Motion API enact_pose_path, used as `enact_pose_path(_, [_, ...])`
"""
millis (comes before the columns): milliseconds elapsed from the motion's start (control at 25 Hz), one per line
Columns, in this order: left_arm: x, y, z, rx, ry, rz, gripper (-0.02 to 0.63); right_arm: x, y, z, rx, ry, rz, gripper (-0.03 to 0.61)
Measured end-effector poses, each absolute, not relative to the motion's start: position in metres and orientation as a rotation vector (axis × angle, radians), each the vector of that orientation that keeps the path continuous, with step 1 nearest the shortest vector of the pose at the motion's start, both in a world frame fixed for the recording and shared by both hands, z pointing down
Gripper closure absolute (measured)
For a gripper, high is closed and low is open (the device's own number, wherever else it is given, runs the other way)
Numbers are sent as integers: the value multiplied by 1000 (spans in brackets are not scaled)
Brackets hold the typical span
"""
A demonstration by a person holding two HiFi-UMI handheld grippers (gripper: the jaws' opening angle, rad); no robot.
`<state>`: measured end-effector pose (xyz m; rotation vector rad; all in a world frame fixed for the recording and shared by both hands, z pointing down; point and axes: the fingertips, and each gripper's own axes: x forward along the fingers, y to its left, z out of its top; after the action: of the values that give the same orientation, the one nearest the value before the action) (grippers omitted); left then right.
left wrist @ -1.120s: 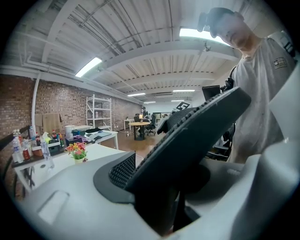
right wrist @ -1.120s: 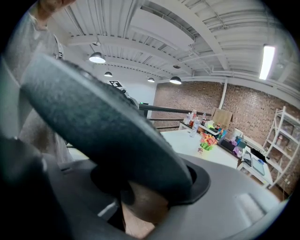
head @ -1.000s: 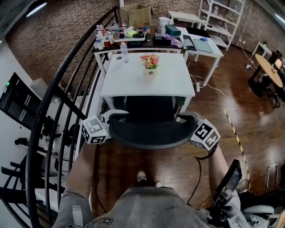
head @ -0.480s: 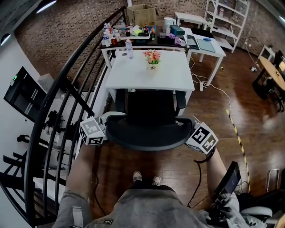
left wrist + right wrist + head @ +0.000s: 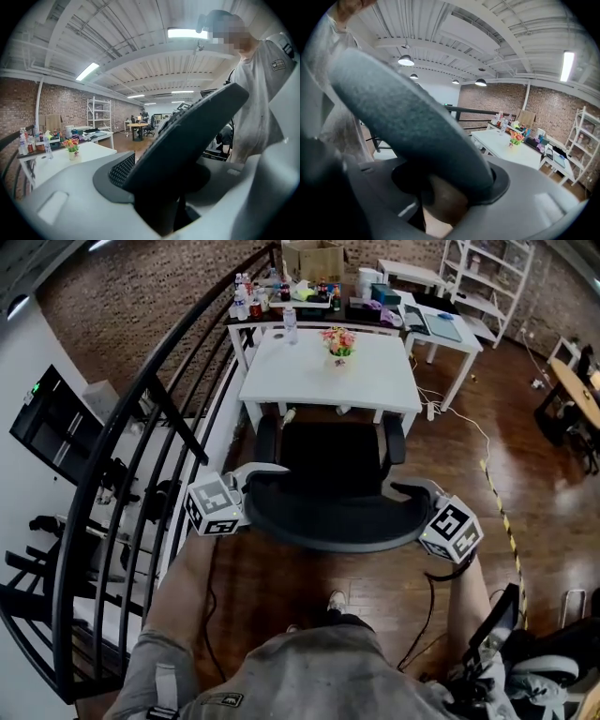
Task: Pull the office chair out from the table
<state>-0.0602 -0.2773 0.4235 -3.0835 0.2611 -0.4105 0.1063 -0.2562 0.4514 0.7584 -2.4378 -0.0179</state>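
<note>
Now both sets of jaws pinch the office chair backrest, left gripper at 9 o'clock, right gripper at 3; you've drawn its seat clear of the table.

Black office chair upright, seat just before white table front edge.

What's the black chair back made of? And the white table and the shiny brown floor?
The chair back looks like black mesh fabric: the left gripper view shows a fine woven grid. The table seems painted wood or laminate, smooth matte white; which, I can't tell. The floor looks like varnished wood: dark planks with glossy reflections.
</note>
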Motion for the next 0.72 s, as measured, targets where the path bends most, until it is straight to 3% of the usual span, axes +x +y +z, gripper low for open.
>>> enact_pose_path(720, [-104, -164, 426, -3076, 131, -388, 403, 62, -137, 455, 846, -2418, 41, 331])
